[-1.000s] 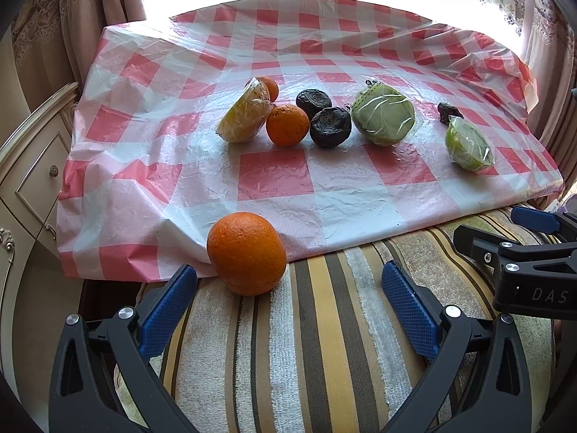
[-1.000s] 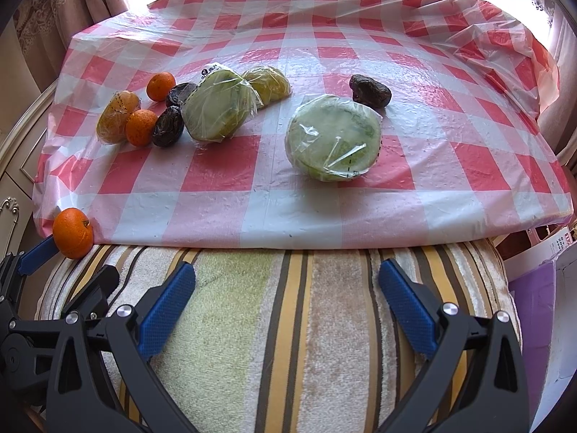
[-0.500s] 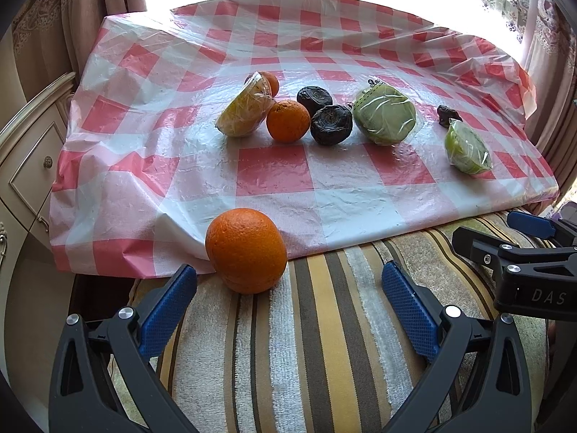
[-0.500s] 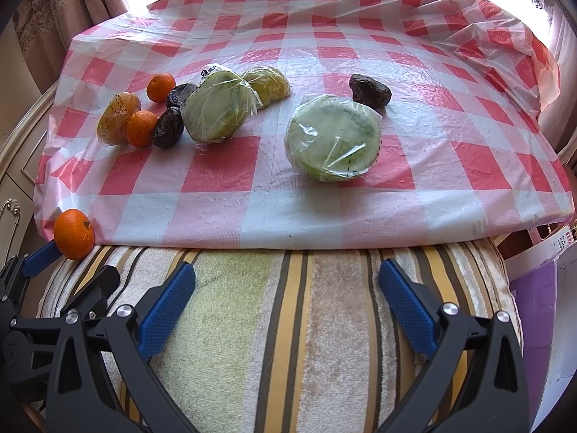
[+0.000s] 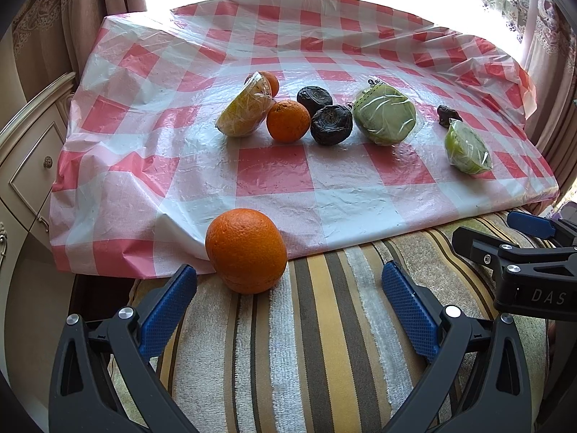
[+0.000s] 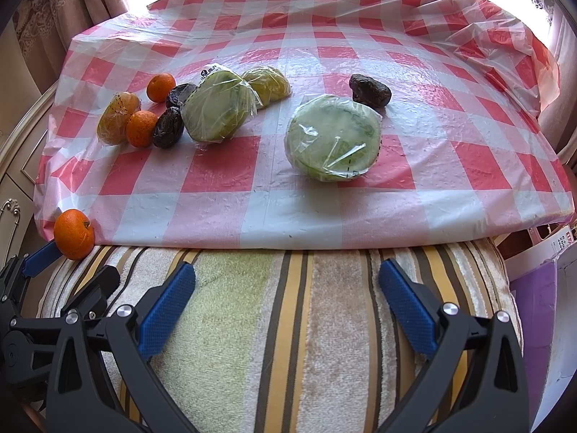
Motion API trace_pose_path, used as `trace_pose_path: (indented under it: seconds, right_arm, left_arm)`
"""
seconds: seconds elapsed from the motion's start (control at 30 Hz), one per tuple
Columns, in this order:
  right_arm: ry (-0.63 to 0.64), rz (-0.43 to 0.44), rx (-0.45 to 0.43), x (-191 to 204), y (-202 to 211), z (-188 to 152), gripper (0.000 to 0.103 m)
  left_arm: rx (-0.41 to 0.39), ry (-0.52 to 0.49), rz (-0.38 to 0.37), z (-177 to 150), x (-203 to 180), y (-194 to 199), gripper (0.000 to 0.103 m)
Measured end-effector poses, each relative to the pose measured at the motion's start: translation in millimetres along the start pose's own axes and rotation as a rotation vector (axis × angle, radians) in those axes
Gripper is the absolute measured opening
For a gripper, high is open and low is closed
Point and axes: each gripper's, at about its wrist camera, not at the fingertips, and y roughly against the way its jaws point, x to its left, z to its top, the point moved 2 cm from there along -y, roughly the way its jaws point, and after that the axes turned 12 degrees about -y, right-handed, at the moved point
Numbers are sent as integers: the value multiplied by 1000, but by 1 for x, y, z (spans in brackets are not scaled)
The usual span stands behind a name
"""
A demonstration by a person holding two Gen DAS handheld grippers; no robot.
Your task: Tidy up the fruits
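- While most fruit sits in a loose cluster on the checked tablecloth, one large orange rests off it, on the striped cushion at the near left, touching the cloth's hanging edge; likely the stray to bring back to the group.
- Far-left cluster on the table: wrapped yellow fruit half, small orange just beside it, another small orange behind, two dark wrinkled fruits touching each other.
- Wrapped green fruit just right of the dark pair; in the right wrist view a second wrapped yellow-green piece sits behind it.
- Wrapped green half lies apart at the right, cut face up and toward the camera, with a lone dark fruit just behind it; sorted by kind this pair looks out of place.
- Left gripper: fingers spread wide, empty, low over the cushion; large orange lies just ahead of the left finger, not between the fingers, contact not evident.
- Right gripper: fingers spread wide, empty, holding nothing, hovering over the cushion near the table's near edge, roughly facing the wrapped green half.
- Judgement: nothing grasped yet; left side is placed for the stray orange.
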Motion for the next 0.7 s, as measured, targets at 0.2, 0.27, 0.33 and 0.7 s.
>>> trace_pose_path:
  seconds: [0.2,0.27,0.33,0.7]
  right_arm:
    - [0,0,0,0,0,0,102]
    - [1,-1,0,0,0,0,102]
    - [0,0,0,0,0,0,102]
    - [1,-1,-1,1,0,-1,102]
  left_arm:
    - [-1,5,-5,0,0,0,99]
    - [-1,10,-10,-1,1,0,99]
    - [-4,14,-16,-1,2,0,99]
    - [-61,145,-200,-9,23,4,98]
